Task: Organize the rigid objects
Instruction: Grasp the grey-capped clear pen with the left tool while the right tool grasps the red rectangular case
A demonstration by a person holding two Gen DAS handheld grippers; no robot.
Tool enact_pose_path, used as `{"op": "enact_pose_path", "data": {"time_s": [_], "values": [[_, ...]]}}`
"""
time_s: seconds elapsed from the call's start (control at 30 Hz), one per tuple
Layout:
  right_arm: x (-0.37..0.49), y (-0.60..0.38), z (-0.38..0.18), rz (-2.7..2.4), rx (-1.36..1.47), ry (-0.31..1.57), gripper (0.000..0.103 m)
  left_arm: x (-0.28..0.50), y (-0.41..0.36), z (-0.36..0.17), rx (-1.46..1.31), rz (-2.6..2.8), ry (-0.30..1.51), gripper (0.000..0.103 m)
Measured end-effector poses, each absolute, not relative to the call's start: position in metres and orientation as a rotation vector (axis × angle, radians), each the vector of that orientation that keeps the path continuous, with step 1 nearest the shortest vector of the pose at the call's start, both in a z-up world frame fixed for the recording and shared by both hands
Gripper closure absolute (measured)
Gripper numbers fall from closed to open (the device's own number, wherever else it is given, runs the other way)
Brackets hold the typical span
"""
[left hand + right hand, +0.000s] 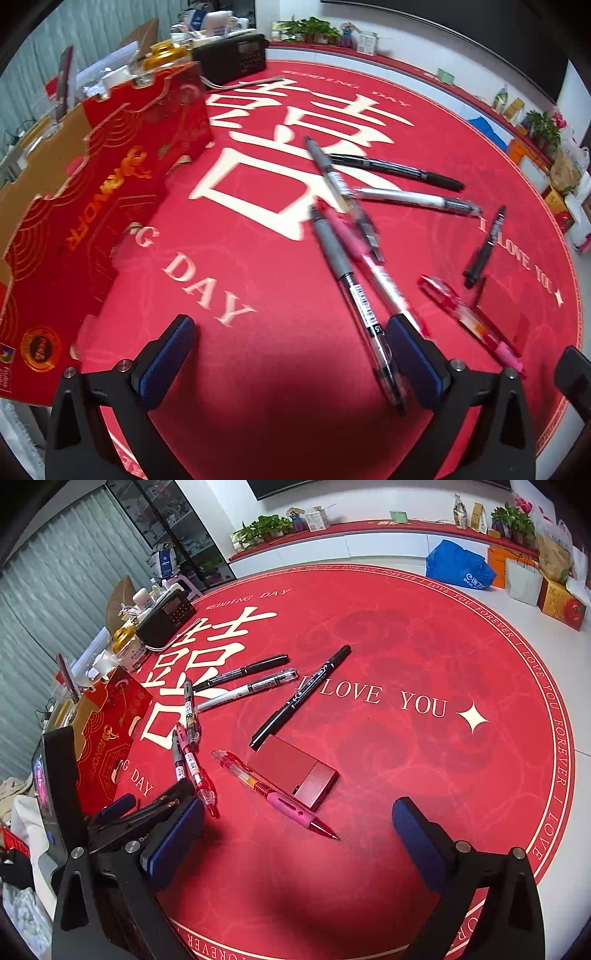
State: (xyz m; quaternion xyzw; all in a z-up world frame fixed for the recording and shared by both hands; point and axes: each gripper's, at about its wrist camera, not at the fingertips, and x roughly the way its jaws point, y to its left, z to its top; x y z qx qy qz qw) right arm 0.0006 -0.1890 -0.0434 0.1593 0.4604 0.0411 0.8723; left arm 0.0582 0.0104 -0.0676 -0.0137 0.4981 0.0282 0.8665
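Pens [354, 258] just ahead of gaping left tongs [291, 365]

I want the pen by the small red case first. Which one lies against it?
The red pen with the pink rubber grip, alongside the flat red case; the others lie farther away.

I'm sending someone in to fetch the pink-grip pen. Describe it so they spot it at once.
Start at the round red mat and find the small flat red box near its middle. The pen lies on the mat along that box's near side. Alone among the pens, it has a fat pink grip, with a bare red tip pointing toward the mat's edge.
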Motion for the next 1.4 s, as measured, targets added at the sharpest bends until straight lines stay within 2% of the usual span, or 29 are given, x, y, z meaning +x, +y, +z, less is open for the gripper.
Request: {"op": "enact_pose_path", "data": {"time_s": [0.17,0.5,0.83,1.0,1.23,1.4], "values": [[0.017,-0.190,-0.049,0.079,0.193,0.970,0.001,0.065,0.032,-0.071,-0.057,0.073,1.066,0.000],[0.056,-0.187,-0.074,0.214,-0.085,1.077,0.001,0.073,0.013,-0.071,0.045,0.060,1.041,0.000],[0.066,-0.181,-0.074,0.276,-0.163,1.036,0.001,0.073,0.026,-0.075,-0.019,0.028,1.048,0.000],[0.055,-0.146,-0.079,0.386,-0.347,1.022,0.001,0.072,0.026,-0.075,-0.018,0.026,1.038,0.000],[0.067,-0.149,-0.071,0.362,-0.281,1.056,0.001,0.070,0.028,-0.075,-0.015,0.016,1.027,0.000],[0.060,-0.163,-0.051,0.344,-0.252,1.010,0.001,0.069,0.028,-0.075,-0.013,0.014,1.022,0.000]]}}
